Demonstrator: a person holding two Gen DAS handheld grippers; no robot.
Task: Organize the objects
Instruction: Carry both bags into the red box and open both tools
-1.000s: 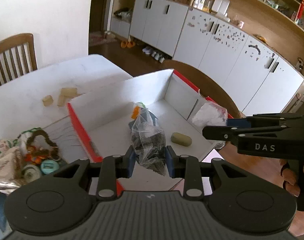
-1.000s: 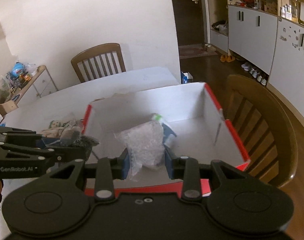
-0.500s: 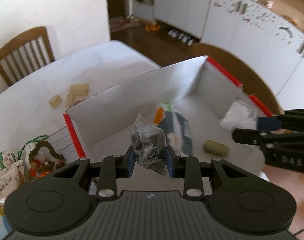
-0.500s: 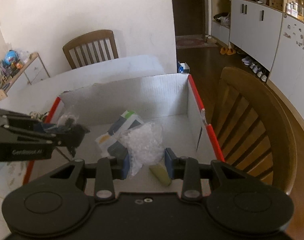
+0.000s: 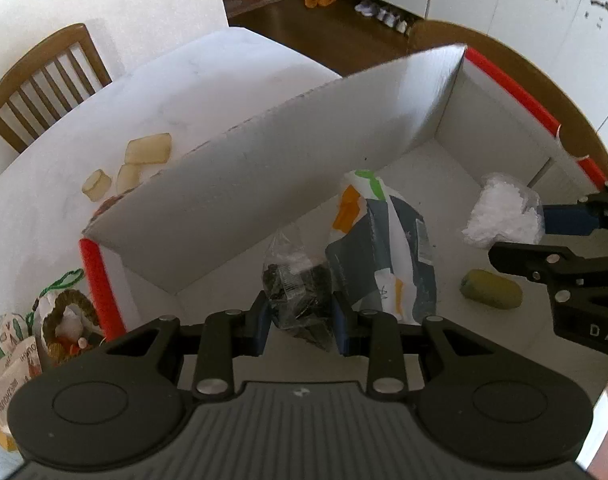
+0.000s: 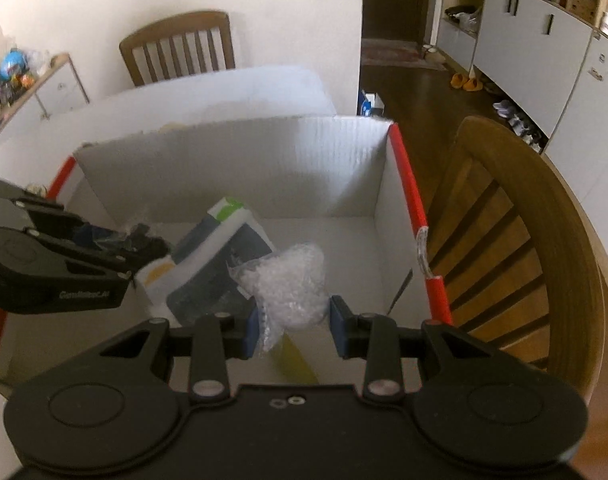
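A white cardboard box with red rims (image 5: 287,168) (image 6: 263,168) stands on the white table. My left gripper (image 5: 300,318) is shut on a clear bag of dark bits (image 5: 299,292), held inside the box near its floor. My right gripper (image 6: 291,320) is shut on a clear bag of white crumpled stuff (image 6: 291,280) (image 5: 500,216), also inside the box. On the box floor lie a grey, white and orange pouch (image 5: 384,256) (image 6: 219,264) and a small olive-green lump (image 5: 490,290).
Pale yellow blocks (image 5: 143,156) lie on the table behind the box. A pile of packets and a green-corded wreath thing (image 5: 59,320) sits left of it. Wooden chairs (image 6: 504,240) (image 5: 39,80) stand at the table's edges; cabinets line the far wall.
Both grippers have come forward and down over the box with their bags, tilting more steeply. The box floor and the pouch on it now fill both views.
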